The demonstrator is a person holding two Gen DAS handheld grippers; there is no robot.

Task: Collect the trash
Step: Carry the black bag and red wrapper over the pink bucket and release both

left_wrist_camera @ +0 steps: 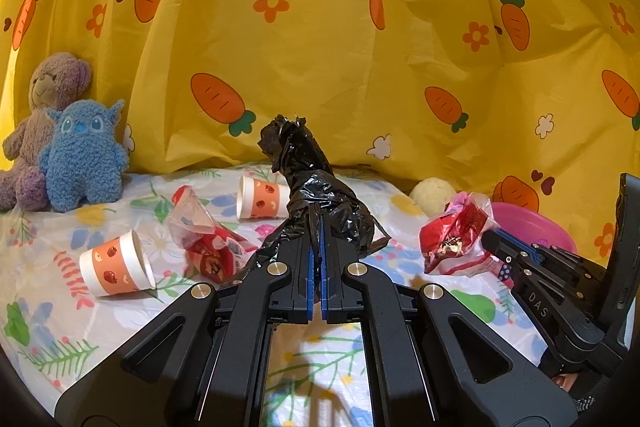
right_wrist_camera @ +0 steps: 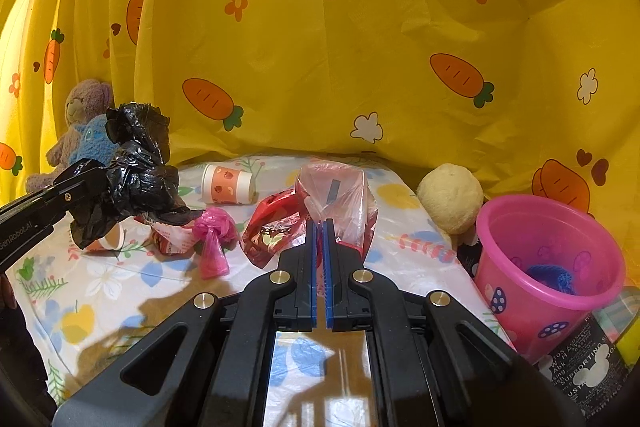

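Observation:
My left gripper (left_wrist_camera: 316,223) is shut on a crumpled black plastic bag (left_wrist_camera: 308,183) and holds it above the bed; the bag also shows in the right wrist view (right_wrist_camera: 132,175). My right gripper (right_wrist_camera: 320,227) is shut on a clear and red snack wrapper (right_wrist_camera: 332,203), seen from the left wrist view (left_wrist_camera: 456,239) at the right. Two orange-patterned paper cups (left_wrist_camera: 116,263) (left_wrist_camera: 260,197) lie on their sides on the floral sheet (left_wrist_camera: 60,307). Another red wrapper (left_wrist_camera: 208,239) lies between them. A small pink bag (right_wrist_camera: 214,239) lies on the sheet.
A pink bucket (right_wrist_camera: 552,267) stands at the right with something blue inside. A cream plush ball (right_wrist_camera: 450,197) sits behind it. A brown bear (left_wrist_camera: 44,107) and blue plush (left_wrist_camera: 84,155) lean on the yellow carrot curtain (left_wrist_camera: 340,47) at back left.

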